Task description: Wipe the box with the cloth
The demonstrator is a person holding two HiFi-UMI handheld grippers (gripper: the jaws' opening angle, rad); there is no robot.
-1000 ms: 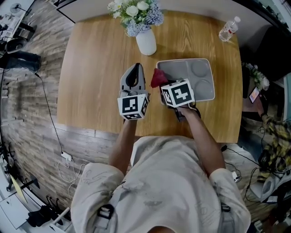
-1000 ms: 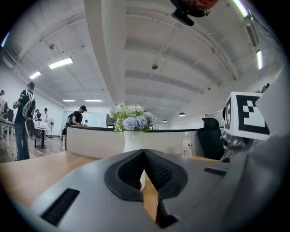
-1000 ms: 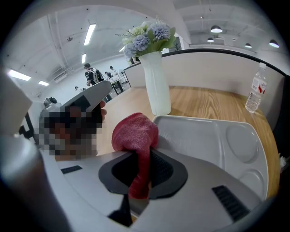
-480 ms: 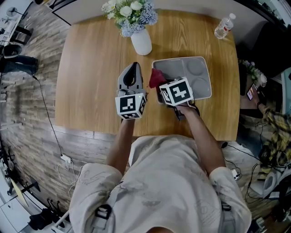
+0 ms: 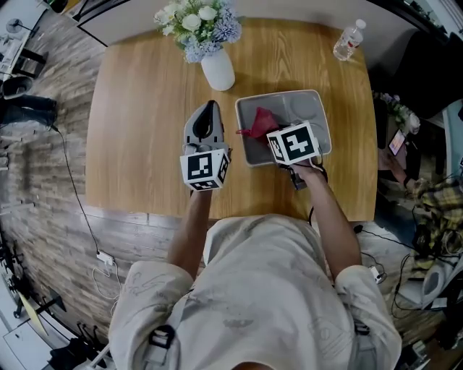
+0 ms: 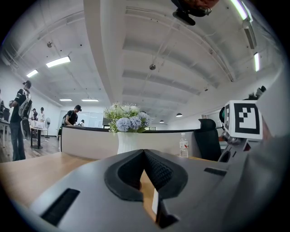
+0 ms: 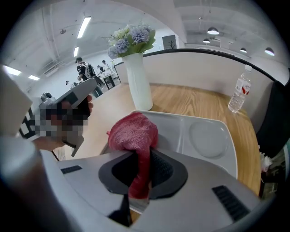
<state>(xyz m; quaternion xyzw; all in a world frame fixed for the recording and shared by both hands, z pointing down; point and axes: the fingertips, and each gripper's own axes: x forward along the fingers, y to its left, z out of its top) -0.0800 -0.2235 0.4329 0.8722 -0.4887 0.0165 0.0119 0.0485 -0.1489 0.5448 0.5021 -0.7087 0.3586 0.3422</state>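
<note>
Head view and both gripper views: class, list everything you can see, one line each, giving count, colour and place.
table: one, light wood, under everything
box: one, grey, shallow, on the table's right half
cloth: one, red, over the box's left part
vase: one, white, far side of the table
flowers: one bunch, white and blue, in the vase
water bottle: one, clear, table's far right corner
left gripper: one, grey, jaws together on nothing, left of the box
right gripper: one, grey, jaws pinching the cloth
</note>
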